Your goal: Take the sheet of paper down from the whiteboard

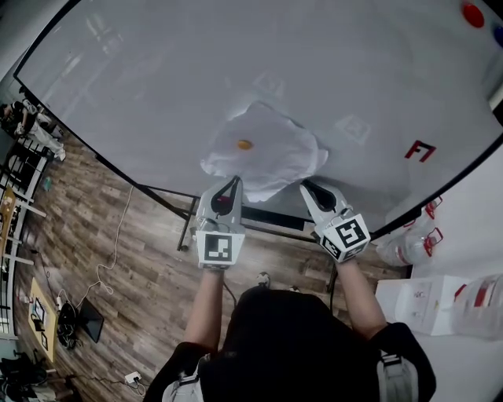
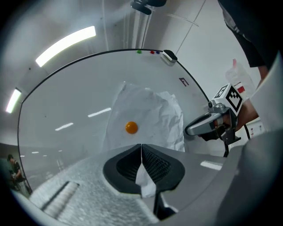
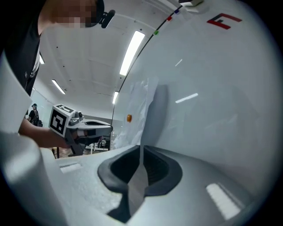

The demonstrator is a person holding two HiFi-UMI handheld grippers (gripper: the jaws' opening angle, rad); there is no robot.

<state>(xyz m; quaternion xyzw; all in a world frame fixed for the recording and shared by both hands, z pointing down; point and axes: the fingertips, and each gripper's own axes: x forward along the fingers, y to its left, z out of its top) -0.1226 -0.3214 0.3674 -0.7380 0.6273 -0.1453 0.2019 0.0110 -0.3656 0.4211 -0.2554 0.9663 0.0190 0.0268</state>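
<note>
A crumpled white sheet of paper point(image 1: 267, 153) hangs on the whiteboard point(image 1: 157, 86), pinned by a small orange magnet point(image 1: 244, 144). My left gripper point(image 1: 230, 183) is shut on the sheet's lower left corner, and a fold of paper point(image 2: 146, 119) shows between its pads below the magnet point(image 2: 131, 127). My right gripper point(image 1: 306, 187) is shut on the lower right corner, with a strip of the paper point(image 3: 137, 114) running out from its closed jaws. The sheet bulges away from the board between the two grips. Each gripper also shows in the other's view: right gripper point(image 2: 191, 130), left gripper point(image 3: 108, 128).
A red mark point(image 1: 420, 150) is drawn on the board at right, a red magnet point(image 1: 472, 13) sits at its top right, and an eraser point(image 2: 169, 56) at its rim. Plastic bottles point(image 1: 413, 239) and white boxes point(image 1: 420, 298) stand to the right. Cables lie on the wooden floor point(image 1: 110, 259).
</note>
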